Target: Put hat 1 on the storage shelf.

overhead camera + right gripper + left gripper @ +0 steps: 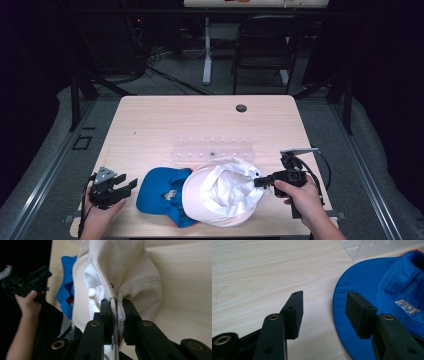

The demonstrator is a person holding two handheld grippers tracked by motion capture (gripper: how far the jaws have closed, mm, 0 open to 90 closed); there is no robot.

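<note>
A cream-white cap [223,193] lies upside down at the table's front, partly over a blue cap [162,192] to its left. My right gripper [258,180] is shut on the white cap's rim at its right side; in the right gripper view the pads [128,315] pinch the cloth edge [115,312] tightly. My left gripper [125,186] rests at the front left, open, its jaws pointing at the blue cap's brim [354,287]. Nothing lies between its pads [297,312].
A clear plastic rack [212,149] stands just behind the caps, its corner [372,248] near the blue brim. A dark round grommet [241,108] sits far back on the table [150,125]. A chair [265,45] and desk legs stand beyond it.
</note>
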